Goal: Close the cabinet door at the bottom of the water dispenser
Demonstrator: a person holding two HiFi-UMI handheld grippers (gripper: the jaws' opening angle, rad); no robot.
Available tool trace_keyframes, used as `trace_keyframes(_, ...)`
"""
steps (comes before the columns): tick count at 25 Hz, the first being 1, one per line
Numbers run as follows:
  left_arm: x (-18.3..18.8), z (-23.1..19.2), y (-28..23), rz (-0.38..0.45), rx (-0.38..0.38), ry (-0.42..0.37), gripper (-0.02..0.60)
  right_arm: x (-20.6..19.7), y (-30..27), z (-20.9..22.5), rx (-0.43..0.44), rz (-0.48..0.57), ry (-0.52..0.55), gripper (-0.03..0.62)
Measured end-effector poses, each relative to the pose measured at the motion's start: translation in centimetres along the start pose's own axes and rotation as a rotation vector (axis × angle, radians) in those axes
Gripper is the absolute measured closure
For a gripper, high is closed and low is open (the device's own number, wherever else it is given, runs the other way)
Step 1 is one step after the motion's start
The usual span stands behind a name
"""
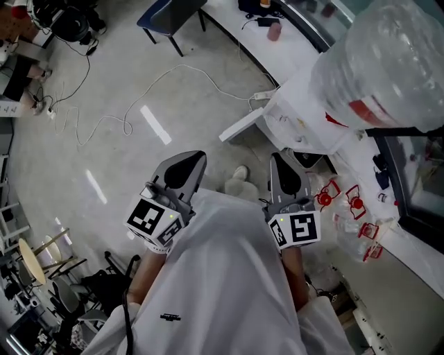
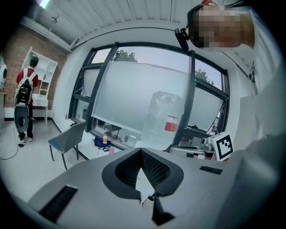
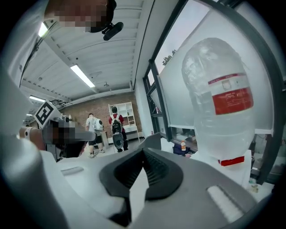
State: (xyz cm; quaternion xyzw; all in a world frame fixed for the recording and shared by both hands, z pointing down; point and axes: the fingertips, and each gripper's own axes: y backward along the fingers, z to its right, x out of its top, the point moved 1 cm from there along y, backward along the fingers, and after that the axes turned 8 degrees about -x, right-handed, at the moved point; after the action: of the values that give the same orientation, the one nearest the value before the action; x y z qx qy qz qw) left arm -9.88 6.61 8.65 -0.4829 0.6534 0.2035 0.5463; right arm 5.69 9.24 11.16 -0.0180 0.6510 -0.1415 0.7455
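The white water dispenser [image 1: 305, 114] stands at the upper right of the head view, with a large clear bottle [image 1: 388, 62] on top. Its bottom cabinet door [image 1: 241, 126] juts open to the left, near the floor. My left gripper [image 1: 182, 170] and right gripper [image 1: 284, 173] are held side by side in front of me, short of the door, both shut and empty. In the left gripper view the jaws meet at the left gripper's tip [image 2: 141, 151], and the bottle [image 2: 163, 118] is beyond. The right gripper [image 3: 143, 152] is shut too, with the bottle [image 3: 221, 103] close on the right.
A white cable [image 1: 173, 76] and a power strip [image 1: 262, 96] lie on the floor before the dispenser. A dark chair [image 1: 166, 17] stands at the back. Red-tagged clear items [image 1: 350, 204] lie to the right. People [image 3: 116, 127] stand far off by a shelf.
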Motion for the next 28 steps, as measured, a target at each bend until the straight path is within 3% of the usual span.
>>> trace_keyframes(12, -0.7, -2.2, -3.5, -0.048, 0.024, 0.055, 0.575, -2.4, -2.8, 1.7, 0.028, -0.088, 0.003, 0.583)
trace_keyframes(19, -0.9, -5.0, -5.7, -0.016, 0.069, 0.100, 0.575, -5.0, -4.7, 1.5, 0.066, -0.155, 0.007, 0.583)
trace_keyframes(28, -6.5, -8.1, -7.6, -0.085, 0.084, 0.194, 0.575, -10.5, -8.7, 1.4, 0.098, -0.245, 0.000, 0.583)
